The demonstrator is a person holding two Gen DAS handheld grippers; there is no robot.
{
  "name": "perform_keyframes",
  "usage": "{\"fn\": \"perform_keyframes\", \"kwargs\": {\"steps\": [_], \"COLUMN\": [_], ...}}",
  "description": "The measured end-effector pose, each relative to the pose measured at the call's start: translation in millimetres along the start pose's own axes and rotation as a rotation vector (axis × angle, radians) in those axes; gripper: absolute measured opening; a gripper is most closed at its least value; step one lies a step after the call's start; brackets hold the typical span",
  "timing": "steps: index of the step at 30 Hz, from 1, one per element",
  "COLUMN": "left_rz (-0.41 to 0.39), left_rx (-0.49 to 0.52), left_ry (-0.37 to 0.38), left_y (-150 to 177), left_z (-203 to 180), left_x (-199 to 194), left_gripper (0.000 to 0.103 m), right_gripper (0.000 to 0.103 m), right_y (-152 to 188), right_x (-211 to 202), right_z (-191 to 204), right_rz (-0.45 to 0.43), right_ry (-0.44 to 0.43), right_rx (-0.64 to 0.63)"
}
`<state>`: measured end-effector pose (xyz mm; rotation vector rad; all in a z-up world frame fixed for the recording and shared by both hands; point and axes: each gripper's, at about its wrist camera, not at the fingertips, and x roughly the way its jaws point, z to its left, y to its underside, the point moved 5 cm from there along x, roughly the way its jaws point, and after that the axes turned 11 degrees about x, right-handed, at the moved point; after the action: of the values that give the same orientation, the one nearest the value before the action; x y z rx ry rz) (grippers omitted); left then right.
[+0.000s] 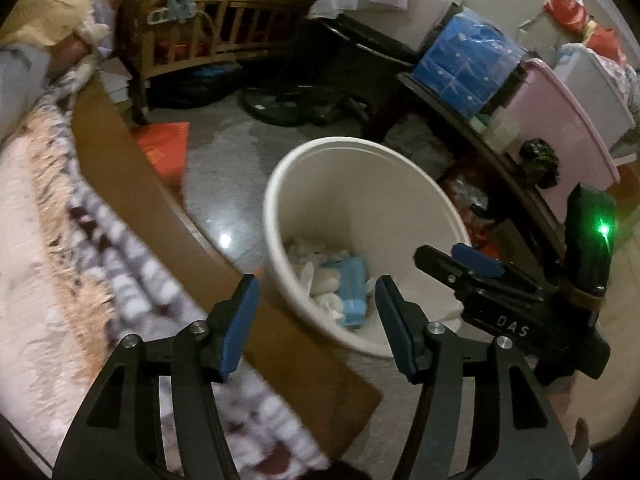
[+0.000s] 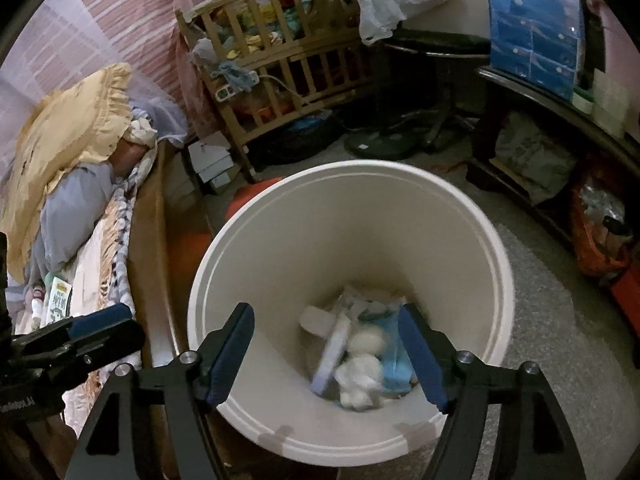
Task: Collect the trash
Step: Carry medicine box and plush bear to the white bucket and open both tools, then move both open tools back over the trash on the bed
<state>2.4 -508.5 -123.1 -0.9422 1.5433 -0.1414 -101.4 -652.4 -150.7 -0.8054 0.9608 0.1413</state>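
A white round trash bin (image 1: 280, 184) stands on the floor beside the bed; it also shows in the right wrist view (image 2: 224, 264). Inside lie crumpled white tissues (image 2: 358, 376) and blue packaging (image 2: 394, 364), seen also in the left wrist view (image 1: 352, 284). My right gripper (image 2: 326, 344) is open and empty, right above the bin's mouth. My left gripper (image 1: 316, 312) is open and empty, over the bin's near rim and the bed's edge. The right gripper shows in the left wrist view (image 1: 460, 258); the left gripper shows in the right wrist view (image 2: 100, 320).
The bed with a patterned blanket (image 1: 60, 264) and wooden frame (image 1: 132, 200) lies left. A wooden crib (image 2: 280, 60) stands behind. A dark shelf (image 1: 460, 120) with blue, pink and white boxes is right. A fan base (image 2: 380, 144) and an orange bag (image 2: 596, 240) sit on the floor.
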Motion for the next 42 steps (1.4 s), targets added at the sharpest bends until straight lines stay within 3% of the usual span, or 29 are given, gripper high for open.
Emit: {"fn": "perform_keyframes", "kwargs": {"steps": [13,24,32,37,42], "left_rz": [-0.02,-0.028,-0.005,-0.004,-0.009], "left_rx": [-0.069,-0.171,-0.29,-0.394,-0.471], "left_ry": [-0.211,-0.396,-0.519,-0.542,-0.503], "left_y": [39,94,152,181,194], "left_z": [69,144,223,268,296], "left_x": [-57,-126,-178,-196,-197], "left_gripper": [0.059,0.059,0.059,0.059,0.059], "right_gripper": [0.072,0.076,0.076,0.076,0.076], "right_y": [19,54,82,98,110], "right_x": [-3,5,18,26,32], "right_z": [64,164,241,294,337], "right_rz": [0.026,0.087,0.137,0.163,0.175], "right_ry": [-0.072,-0.183,-0.244,-0.286,-0.318], "right_rx": [-0.078,-0.223,-0.34,-0.432,-0.492]}}
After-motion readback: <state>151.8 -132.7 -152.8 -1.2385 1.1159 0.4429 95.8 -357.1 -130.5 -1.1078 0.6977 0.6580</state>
